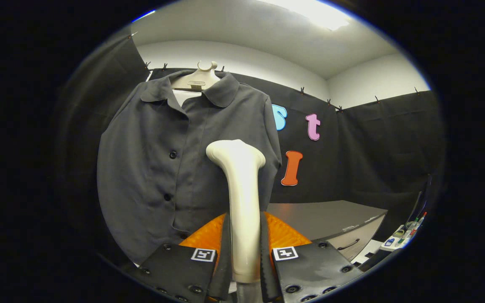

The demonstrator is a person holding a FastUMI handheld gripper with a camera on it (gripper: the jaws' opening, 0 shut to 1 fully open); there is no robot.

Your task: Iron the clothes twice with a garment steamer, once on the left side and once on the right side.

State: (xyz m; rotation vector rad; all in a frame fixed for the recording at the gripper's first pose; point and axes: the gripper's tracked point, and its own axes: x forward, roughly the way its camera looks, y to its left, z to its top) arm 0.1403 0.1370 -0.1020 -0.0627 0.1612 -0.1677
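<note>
Your tongs (246,256) are closed on the garment steamer (242,202), both fingers pressing on its handle low in the centre of the frame. The steamer rises straight up from between them, its rounded head at mid-frame, in front of the right-hand panel of the shirt (171,168). Whether the head touches the cloth or stands just off it, you cannot tell from here.

The steamer looks like smooth, glossy moulded plastic, a slim neck flaring into a bulbous head. That slick, tapering handle is your main risk: as you sweep, it could twist or slide between the fingers, and the head would turn away from the fabric. Hold it steady and keep the stroke slow.

The shirt is thin, matte, dark grey woven cloth with a rounded collar and a row of small dark buttons (172,154) down the front. It hangs loosely on a pale hanger (200,78) at the upper centre of the frame, so a hard push would likely swing it or bunch it rather than smooth it. The head could also catch on the buttons or placket. At the lower right sits a grey worktop (331,219), well clear of the shirt.
</note>
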